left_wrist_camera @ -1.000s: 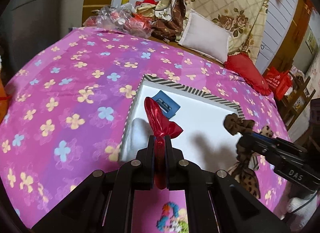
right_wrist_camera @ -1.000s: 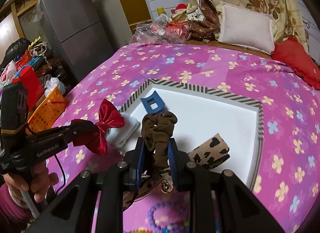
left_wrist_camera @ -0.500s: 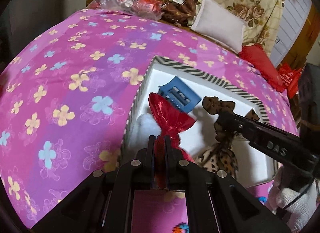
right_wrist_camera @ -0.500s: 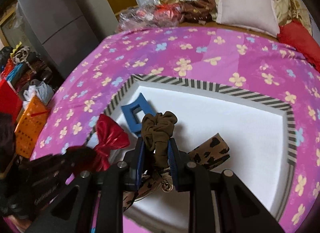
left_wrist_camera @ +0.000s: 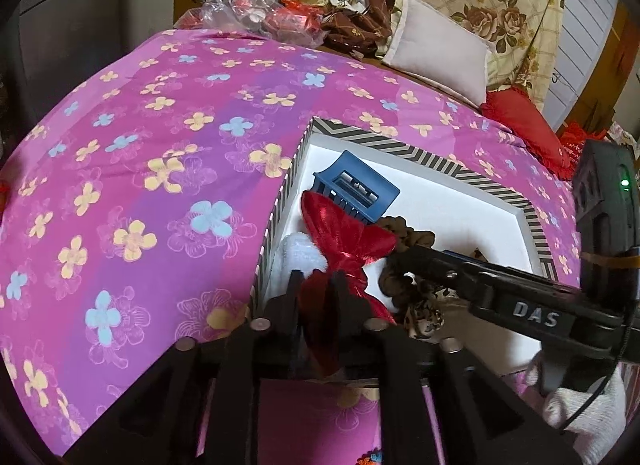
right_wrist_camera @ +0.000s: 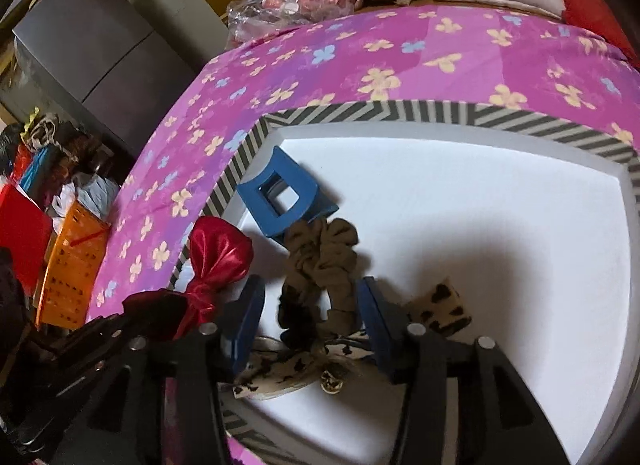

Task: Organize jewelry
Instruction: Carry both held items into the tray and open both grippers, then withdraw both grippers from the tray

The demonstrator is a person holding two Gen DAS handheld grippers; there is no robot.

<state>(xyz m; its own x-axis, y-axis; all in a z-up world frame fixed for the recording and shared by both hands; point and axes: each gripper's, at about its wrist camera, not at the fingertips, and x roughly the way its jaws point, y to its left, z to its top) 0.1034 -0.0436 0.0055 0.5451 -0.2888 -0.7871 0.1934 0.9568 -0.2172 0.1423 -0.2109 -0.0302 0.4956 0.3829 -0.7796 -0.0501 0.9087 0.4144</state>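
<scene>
Right wrist view: both claws over the left end of the striped-rimmed tray (right_wrist_camera: 400,111) on the bed (right_wrist_camera: 440,49).
The right claw (right_wrist_camera: 312,321) stands wide, the brown scrunchie (right_wrist_camera: 320,261) loose between its fingers, touching the blue hair claw clip (right_wrist_camera: 286,201). The left claw (left_wrist_camera: 314,297) is clamped on the red satin bow (left_wrist_camera: 344,233) just inside the tray's left rim, beside a white item (left_wrist_camera: 298,251). The tray floor toward its right rim lies open; a leopard-print bow (right_wrist_camera: 438,303) rests near the front.
</scene>
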